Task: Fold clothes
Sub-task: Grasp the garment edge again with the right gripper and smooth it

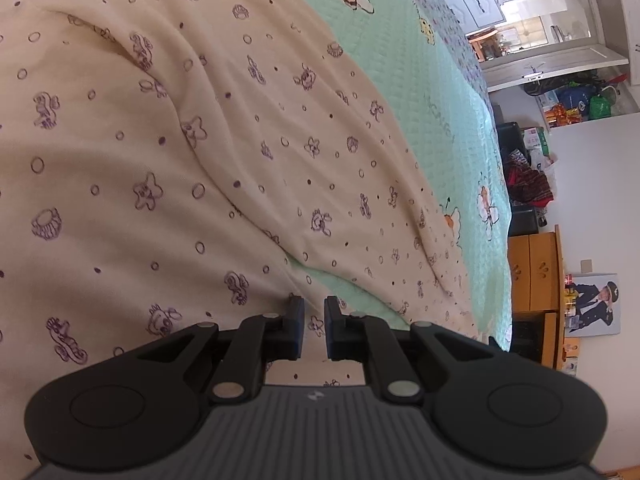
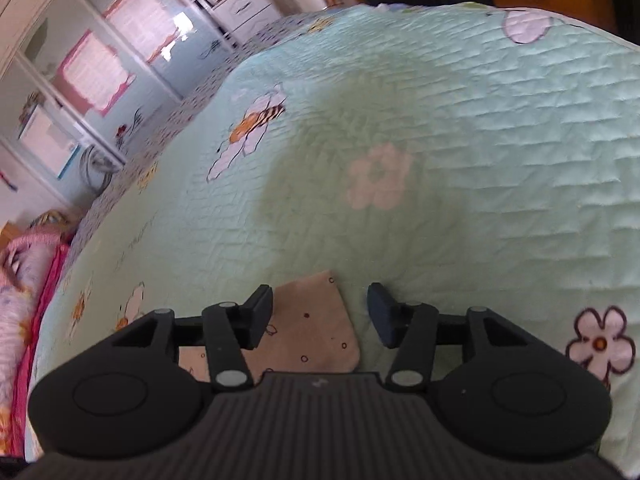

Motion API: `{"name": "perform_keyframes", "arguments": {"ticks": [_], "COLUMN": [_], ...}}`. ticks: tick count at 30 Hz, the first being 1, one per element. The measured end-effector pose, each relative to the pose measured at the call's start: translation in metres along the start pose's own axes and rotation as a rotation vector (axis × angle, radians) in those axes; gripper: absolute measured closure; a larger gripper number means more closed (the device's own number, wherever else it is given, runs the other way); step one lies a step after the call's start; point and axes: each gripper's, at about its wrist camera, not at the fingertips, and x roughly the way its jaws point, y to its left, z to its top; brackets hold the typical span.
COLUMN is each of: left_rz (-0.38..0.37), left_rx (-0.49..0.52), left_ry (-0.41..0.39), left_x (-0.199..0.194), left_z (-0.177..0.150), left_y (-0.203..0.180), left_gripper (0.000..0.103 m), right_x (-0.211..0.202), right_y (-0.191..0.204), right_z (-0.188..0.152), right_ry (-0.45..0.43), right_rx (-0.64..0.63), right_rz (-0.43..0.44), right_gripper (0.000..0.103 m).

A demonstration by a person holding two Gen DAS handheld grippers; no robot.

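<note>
Left tongs (image 1: 314,320) pinched nearly together on the soft, floppy cream garment (image 1: 168,152), right tongs (image 2: 320,312) apart over its corner, best grabbed by that edge.

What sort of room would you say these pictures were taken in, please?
Most likely a bedroom at home: a bed with a green quilted bedspread printed with bees, a white cabinet by the wall, and a wooden dresser beside it.

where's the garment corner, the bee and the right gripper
garment corner (image 2: 320,320), right wrist view, on the beige printed fabric between the fingers
bee (image 2: 256,120), right wrist view, on its striped body
right gripper (image 2: 320,304), right wrist view, midway between its open fingertips
</note>
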Motion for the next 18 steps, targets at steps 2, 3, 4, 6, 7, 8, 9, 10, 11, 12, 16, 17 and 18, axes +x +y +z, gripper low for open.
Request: {"name": "perform_keyframes", "arguments": {"ticks": [2, 3, 4, 6, 7, 8, 9, 10, 11, 12, 16, 17, 18], "left_rz": [0.003, 0.005, 0.006, 0.011, 0.013, 0.015, 0.017, 0.017, 0.017, 0.014, -0.001, -0.004, -0.006], "left_rx": [0.006, 0.009, 0.011, 0.018, 0.022, 0.028, 0.033, 0.033, 0.032, 0.03, 0.023, 0.023, 0.024], "left_ry": [0.01, 0.015, 0.02, 0.026, 0.028, 0.029, 0.03, 0.027, 0.024, 0.02, 0.022, 0.027, 0.032], "left_x": [0.003, 0.005, 0.006, 0.007, 0.007, 0.006, 0.005, 0.004, 0.003, 0.003, 0.006, 0.008, 0.008], "left_z": [-0.003, -0.005, -0.007, -0.008, -0.008, -0.008, -0.007, -0.007, -0.006, -0.006, -0.007, -0.008, -0.008], "left_y": [-0.002, -0.004, -0.004, -0.006, -0.007, -0.007, -0.007, -0.007, -0.007, -0.006, -0.006, -0.007, -0.007], "left_gripper": [0.094, 0.094, 0.094, 0.094, 0.094, 0.094, 0.094, 0.094, 0.094, 0.094, 0.091, 0.091, 0.091], "right_x": [0.004, 0.006, 0.009, 0.014, 0.013, 0.009, 0.004, -0.004, -0.012, -0.021, -0.028, -0.024, -0.018], "right_y": [0.0, 0.001, 0.004, 0.011, 0.015, 0.018, 0.021, 0.024, 0.027, 0.029, 0.028, 0.026, 0.024], "right_z": [0.003, 0.003, 0.002, 0.0, 0.0, 0.002, 0.004, 0.009, 0.014, 0.021, 0.032, 0.032, 0.029], "right_ry": [0.015, 0.02, 0.02, 0.018, 0.006, -0.015, -0.041, -0.085, -0.129, -0.176, -0.208, -0.177, -0.136], "right_rx": [-0.007, -0.012, -0.026, -0.052, -0.065, -0.077, -0.089, -0.102, -0.113, -0.116, -0.101, -0.095, -0.089], "right_rz": [0.016, 0.015, 0.005, -0.015, -0.022, -0.024, -0.028, -0.039, -0.05, -0.064, -0.177, -0.207, -0.231], "right_gripper": [0.061, 0.088, 0.101, 0.1, 0.1, 0.1, 0.1, 0.101, 0.1, 0.101, 0.093, 0.085, 0.082]}}
